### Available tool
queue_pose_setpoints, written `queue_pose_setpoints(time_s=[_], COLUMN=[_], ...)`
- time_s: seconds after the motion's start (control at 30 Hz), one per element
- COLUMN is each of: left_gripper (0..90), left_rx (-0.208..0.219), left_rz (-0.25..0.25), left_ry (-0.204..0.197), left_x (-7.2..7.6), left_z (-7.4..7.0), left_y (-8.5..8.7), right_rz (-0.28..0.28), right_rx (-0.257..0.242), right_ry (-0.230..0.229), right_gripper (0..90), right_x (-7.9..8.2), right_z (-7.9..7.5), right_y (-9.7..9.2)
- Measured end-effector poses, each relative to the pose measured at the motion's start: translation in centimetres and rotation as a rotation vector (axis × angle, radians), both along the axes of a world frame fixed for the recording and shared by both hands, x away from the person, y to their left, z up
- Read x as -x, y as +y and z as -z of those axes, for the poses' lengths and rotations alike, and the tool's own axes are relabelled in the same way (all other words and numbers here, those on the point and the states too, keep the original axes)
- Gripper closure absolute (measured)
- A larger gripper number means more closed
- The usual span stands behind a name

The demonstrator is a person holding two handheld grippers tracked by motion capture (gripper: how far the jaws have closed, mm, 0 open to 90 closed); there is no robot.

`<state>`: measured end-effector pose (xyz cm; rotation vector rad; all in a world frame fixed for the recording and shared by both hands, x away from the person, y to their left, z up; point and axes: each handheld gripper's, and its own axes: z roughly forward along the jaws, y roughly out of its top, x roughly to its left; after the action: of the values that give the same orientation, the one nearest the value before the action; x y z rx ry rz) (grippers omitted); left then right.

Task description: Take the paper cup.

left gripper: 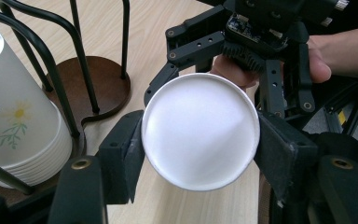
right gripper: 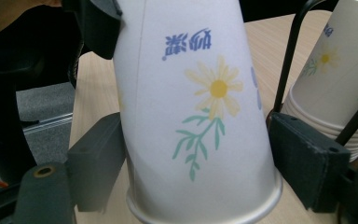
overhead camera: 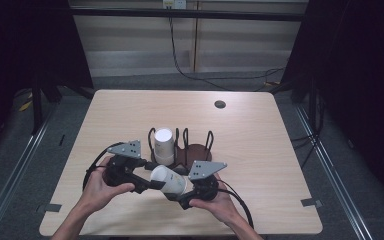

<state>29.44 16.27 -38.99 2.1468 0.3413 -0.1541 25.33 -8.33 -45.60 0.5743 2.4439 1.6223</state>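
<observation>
Jaws of the left gripper [left gripper: 200, 154] clamp the narrow base end of a white paper cup printed with a yellow daisy [overhead camera: 168, 180]; jaws of the right gripper [right gripper: 198, 172] flank its rim end, left pad touching, right pad a hair off, grip not settled. Cup lies on its side above the pale wooden table [overhead camera: 260, 130], long axis running from 10 o'clock at the base to 4 o'clock at the rim in the high view. Black wire cup rack on a brown base [overhead camera: 195, 150] sits at 12 o'clock, just beyond, holding a stack of matching cups [overhead camera: 163, 146]. Both hands equally near.
</observation>
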Motion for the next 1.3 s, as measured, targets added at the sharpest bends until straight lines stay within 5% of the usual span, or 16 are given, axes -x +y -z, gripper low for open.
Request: queue_pose_setpoints(time_s=[0.53, 0.67, 0.93, 1.3], left_gripper=[35.9, 28.9, 18.1, 19.5], left_rx=[-0.009, -0.014, -0.026, -0.025], left_rz=[0.002, -0.017, -0.045, -0.056], left_ry=[0.019, 0.027, -0.002, -0.036], left_x=[-0.1, -0.3, -0.3, 0.1], left_z=[0.3, 0.4, 0.4, 1.0], left_y=[0.0, 0.0, 0.2, 0.4], right_rz=[-0.02, -0.013, 0.0, 0.04], right_rx=[0.027, 0.015, 0.014, 0.015], right_ry=[0.021, 0.038, 0.063, 0.082], right_gripper=[27.3, 27.5, 27.7, 27.9], right_x=[0.2, 0.1, -0.1, -0.5], right_z=[0.0, -0.1, -0.2, -0.7], right_y=[0.0, -0.1, -0.6, -1.7])
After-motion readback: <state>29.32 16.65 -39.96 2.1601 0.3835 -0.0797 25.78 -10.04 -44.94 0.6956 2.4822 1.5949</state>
